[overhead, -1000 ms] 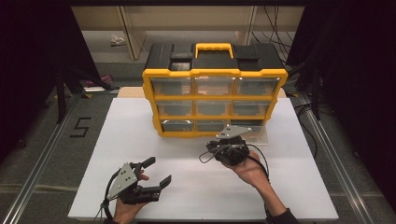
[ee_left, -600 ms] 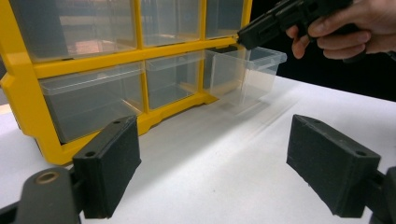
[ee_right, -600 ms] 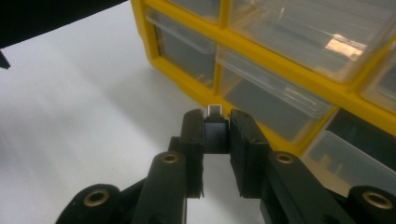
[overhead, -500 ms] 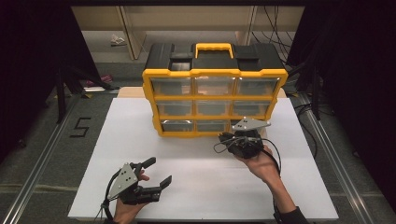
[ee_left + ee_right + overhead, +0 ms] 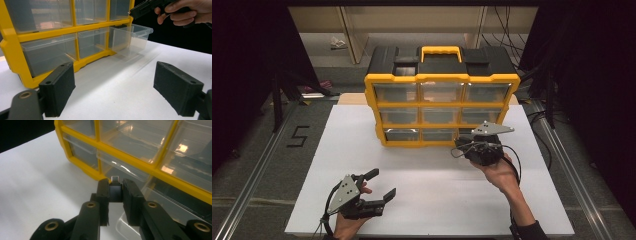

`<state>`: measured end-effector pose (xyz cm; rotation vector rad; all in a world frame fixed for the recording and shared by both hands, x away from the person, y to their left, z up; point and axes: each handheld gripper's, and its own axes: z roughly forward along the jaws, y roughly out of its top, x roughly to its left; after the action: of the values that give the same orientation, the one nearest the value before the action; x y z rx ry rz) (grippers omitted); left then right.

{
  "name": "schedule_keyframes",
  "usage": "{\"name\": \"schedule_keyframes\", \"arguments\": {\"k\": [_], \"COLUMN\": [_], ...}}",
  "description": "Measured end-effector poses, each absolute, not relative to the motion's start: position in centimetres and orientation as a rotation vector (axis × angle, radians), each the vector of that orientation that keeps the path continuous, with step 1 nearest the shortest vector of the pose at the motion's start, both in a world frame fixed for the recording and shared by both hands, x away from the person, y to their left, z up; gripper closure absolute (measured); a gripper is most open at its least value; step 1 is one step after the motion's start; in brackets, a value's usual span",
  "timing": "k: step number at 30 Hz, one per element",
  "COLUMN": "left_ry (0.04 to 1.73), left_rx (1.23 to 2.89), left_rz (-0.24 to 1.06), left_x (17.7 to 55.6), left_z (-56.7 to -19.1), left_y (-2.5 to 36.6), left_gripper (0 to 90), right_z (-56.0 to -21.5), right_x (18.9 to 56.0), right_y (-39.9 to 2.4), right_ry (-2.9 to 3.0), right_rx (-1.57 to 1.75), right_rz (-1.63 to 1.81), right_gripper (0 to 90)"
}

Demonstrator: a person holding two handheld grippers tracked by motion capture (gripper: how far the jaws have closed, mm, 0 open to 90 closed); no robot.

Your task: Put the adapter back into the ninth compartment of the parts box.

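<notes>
One white rectangular table top carries everything. Yellow-framed plastic drawer cabinet with black top and yellow handle stands at the far edge, centred, nine clear drawers in three rows facing the person. Bottom-right clear plastic drawer is pulled partway out of its slot, open top showing, still resting in the frame, toward the far right corner of the table

Left gripper sits near the near edge, left of centre, held low over the table; jaws wide apart, nothing between the black pads, well clear of the cabinet. Right gripper is at the cabinet's bottom-right, just above the pulled-out drawer; in the right gripper view its jaws are clamped on a small black block-shaped part with a thin metal tab on its far end, held level in front of the bottom row of drawers. Whether the part touches the drawer: can't tell
</notes>
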<state>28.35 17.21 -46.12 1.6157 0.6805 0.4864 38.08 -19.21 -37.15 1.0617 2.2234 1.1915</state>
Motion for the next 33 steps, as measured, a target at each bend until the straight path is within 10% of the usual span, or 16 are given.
{"name": "schedule_keyframes", "arguments": {"k": [33], "left_ry": [0.683], "left_rx": [1.615], "left_rz": [0.484], "left_x": [28.4], "left_z": [-46.1], "left_y": [17.2], "left_gripper": [16.9], "right_z": [-37.7], "right_x": [39.5], "right_y": [-22.6], "right_ry": [2.162], "right_rx": [1.193], "right_rz": [1.164], "right_gripper": [76.4]}}
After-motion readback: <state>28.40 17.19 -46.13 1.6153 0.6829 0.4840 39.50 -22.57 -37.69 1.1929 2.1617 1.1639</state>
